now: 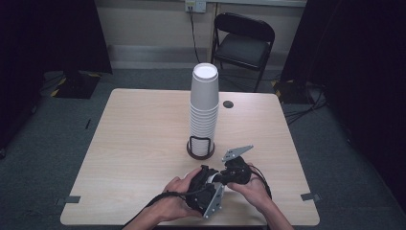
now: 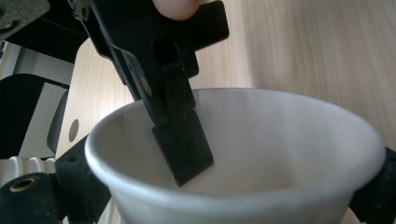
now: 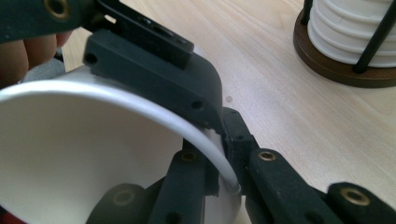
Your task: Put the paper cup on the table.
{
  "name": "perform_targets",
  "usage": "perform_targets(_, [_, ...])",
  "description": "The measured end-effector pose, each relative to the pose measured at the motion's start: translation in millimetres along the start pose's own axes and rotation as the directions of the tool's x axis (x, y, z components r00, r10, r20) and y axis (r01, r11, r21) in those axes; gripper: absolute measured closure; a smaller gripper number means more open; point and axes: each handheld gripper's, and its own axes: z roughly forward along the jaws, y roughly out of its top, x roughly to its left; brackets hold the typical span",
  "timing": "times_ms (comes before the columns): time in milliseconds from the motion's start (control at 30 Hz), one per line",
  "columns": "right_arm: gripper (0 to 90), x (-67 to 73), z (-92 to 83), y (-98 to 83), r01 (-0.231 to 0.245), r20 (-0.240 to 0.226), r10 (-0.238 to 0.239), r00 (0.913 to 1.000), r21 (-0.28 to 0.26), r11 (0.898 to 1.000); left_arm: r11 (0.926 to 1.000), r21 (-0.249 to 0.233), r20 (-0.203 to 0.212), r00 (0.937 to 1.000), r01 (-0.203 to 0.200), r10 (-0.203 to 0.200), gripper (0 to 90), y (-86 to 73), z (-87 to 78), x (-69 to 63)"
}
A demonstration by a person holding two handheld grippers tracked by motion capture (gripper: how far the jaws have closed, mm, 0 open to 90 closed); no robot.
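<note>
Near the table's front edge in the high view, the left gripper (image 1: 207, 186) and the right gripper (image 1: 229, 175) meet tip to tip, each held in one of the person's hands, with a white paper cup (image 1: 214, 177) between them. Beyond the grippers, well apart from them, a tall stack of cups (image 1: 204, 103) stands upside down in a dark wire holder (image 1: 200, 148) on the wooden table (image 1: 139, 143).

Between the left gripper's own jaws in the left gripper view, the cup (image 2: 261, 154) sits mouth toward the camera, with one black jaw against its outer wall on each side, so this gripper is clamped on the cup. From above, one jaw of the right gripper (image 2: 180, 144) reaches down inside the cup and lies against its inner wall.

Just ahead of the right gripper (image 3: 219, 168) in its own view, the cup's rim (image 3: 205, 144) runs between the two black jaws, which are pinched together on the wall, one inside and one outside. A jaw of the left gripper (image 3: 154, 79) presses on the cup's outer wall just above them. Farther off stands the holder (image 3: 341, 65) with the stack's ribbed rims (image 3: 348, 28).
</note>
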Motion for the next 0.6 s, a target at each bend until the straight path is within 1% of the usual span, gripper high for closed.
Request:
perform_targets(33, [86.8, 0.0, -0.1, 0.3, 0.000, 0.001, 0.000, 1.0000, -0.002, 1.000, 1.0000, -0.002, -0.002, 1.0000, 0.002, -0.002, 7.8, -0.1, 0.0, -0.1])
perform_targets(67, [86.9, 0.1, -0.2, 0.3, 0.000, 0.003, 0.000, 1.0000, -0.002, 1.000, 1.0000, 0.001, 0.002, 1.0000, -0.005, 0.005, 7.9, -0.3, -0.4, 0.6])
perform_targets(167, [86.8, 0.1, 0.6, -0.4, -0.003, 0.001, 0.003, 1.0000, -0.003, 1.000, 1.0000, 0.004, 0.006, 1.0000, 0.005, -0.005, 8.3, -1.2, -1.0, -0.9])
perform_targets(200, [86.6, 0.3, 1.0, -0.7, -0.004, -0.001, 0.004, 1.0000, -0.004, 1.000, 1.0000, 0.008, -0.007, 1.0000, 0.003, -0.003, 8.7, -1.0, -2.0, -1.5])
perform_targets(233, [86.5, 0.9, 1.9, -0.6, 0.000, -0.004, 0.000, 1.0000, -0.003, 1.000, 1.0000, 0.004, 0.002, 1.0000, -0.001, 0.001, 9.1, -1.3, -1.8, -1.5])
perform_targets(267, [86.5, 0.9, 1.9, -0.6, 0.000, -0.004, 0.000, 1.0000, -0.003, 1.000, 0.9999, 0.003, 0.002, 0.9999, 0.012, -0.012, 9.1, -2.4, -2.0, -2.3])
perform_targets(300, [86.5, 1.3, 2.1, -0.4, 0.002, 0.000, -0.002, 1.0000, -0.002, 1.000, 0.9999, -0.007, -0.003, 0.9999, 0.011, -0.011, 9.5, -3.3, -1.9, -1.3])
perform_targets(333, [86.2, 0.9, 2.3, -0.5, -0.003, 0.003, 0.003, 1.0000, -0.004, 1.000, 0.9999, 0.000, 0.010, 0.9999, 0.012, -0.012, 10.2, -3.8, -2.8, -0.2])
perform_targets(400, [86.0, 0.3, 2.1, -0.6, -0.007, -0.001, 0.007, 1.0000, -0.007, 1.000, 0.9999, -0.009, 0.012, 0.9999, 0.012, -0.012, 10.4, -3.8, -2.3, 0.7])
perform_targets(433, [85.3, -1.0, 1.3, -1.0, -0.020, -0.011, 0.019, 0.9997, -0.011, 1.000, 0.9993, -0.016, 0.003, 0.9995, 0.032, -0.032, 10.6, -4.1, -2.1, -0.7])
perform_targets(467, [85.3, -1.0, 1.3, -1.0, -0.020, -0.011, 0.019, 0.9997, -0.011, 1.000, 0.9993, -0.012, 0.002, 0.9993, 0.036, -0.036, 10.6, -4.3, -2.4, -0.9])
perform_targets(500, [85.1, -1.5, 1.2, -1.3, -0.025, -0.015, 0.024, 0.9996, -0.018, 1.000, 0.9998, 0.005, 0.004, 0.9998, 0.018, -0.018, 10.8, -4.5, -3.7, 1.0])
perform_targets(567, [84.3, -2.1, 0.4, -1.1, -0.036, -0.017, 0.036, 0.9992, -0.028, 0.999, 0.9985, -0.011, -0.003, 0.9985, 0.054, -0.054, 10.9, -5.7, -3.9, 0.2])
perform_targets(600, [83.9, -2.2, -0.1, -1.1, -0.036, -0.024, 0.035, 0.9991, -0.033, 0.999, 0.9980, -0.022, 0.001, 0.9982, 0.060, -0.060, 11.1, -6.0, -4.0, 0.7])
